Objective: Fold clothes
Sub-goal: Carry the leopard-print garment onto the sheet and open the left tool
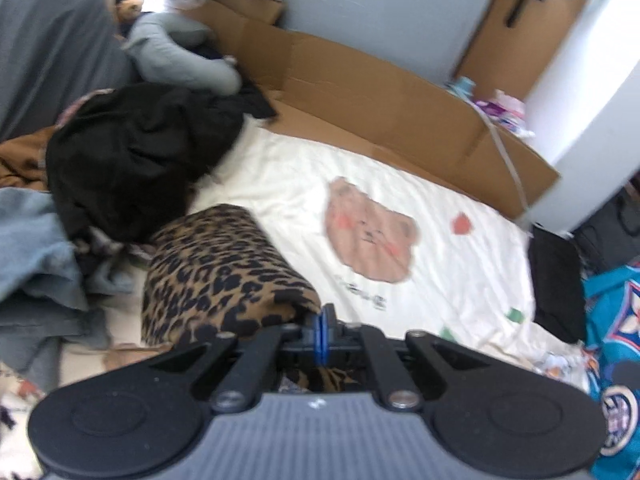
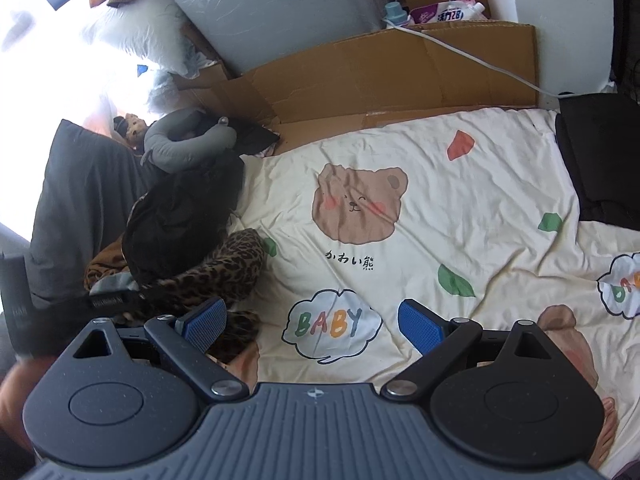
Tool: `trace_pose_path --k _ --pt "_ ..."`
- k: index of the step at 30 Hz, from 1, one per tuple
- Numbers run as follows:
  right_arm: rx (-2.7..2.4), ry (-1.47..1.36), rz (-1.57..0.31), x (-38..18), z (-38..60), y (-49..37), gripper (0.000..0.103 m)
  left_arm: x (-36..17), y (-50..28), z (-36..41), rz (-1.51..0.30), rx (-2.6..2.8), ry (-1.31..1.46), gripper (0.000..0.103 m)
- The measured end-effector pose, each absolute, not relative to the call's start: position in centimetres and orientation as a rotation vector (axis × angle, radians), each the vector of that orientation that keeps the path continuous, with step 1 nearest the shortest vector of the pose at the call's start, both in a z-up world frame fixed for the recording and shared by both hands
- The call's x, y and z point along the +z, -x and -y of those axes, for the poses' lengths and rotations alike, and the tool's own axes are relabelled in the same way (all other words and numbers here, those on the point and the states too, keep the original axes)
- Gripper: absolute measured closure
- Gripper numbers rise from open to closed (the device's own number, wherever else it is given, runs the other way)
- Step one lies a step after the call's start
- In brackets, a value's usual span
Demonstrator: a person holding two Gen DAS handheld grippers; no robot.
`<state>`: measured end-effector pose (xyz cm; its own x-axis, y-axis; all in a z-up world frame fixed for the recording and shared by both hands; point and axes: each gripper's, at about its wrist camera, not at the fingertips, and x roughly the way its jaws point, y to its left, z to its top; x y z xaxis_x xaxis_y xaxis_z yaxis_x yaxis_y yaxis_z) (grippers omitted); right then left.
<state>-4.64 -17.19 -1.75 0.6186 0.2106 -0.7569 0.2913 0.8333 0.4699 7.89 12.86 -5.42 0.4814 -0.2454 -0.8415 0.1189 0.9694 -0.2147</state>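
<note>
The left hand-held gripper (image 1: 322,330) is pinched together on a corner of the leopard garment (image 1: 218,268), which looks folded into a thick pad on the bed (image 1: 440,248), its long axis running away from that gripper toward the far left, up to the dark clothes pile (image 1: 132,152). The right hand-held gripper (image 2: 310,326) hangs over the bed with fingers wide apart and nothing between them; the garment lies just to its left. The left hand is nearer.

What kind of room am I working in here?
Most likely a bedroom: a bed with a cream bear-print sheet, a grey pillow at one end, and a clothes pile beside the leopard-print garment.
</note>
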Motion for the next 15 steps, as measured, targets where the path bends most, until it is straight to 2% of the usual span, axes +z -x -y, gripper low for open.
trace_pose_path --k 15 --pt "-0.103 -0.666 -0.912 -1.4 19.8 6.1 0.007 -5.3 -5.6 -3.0 -1.051 -0.41 0.153 0.103"
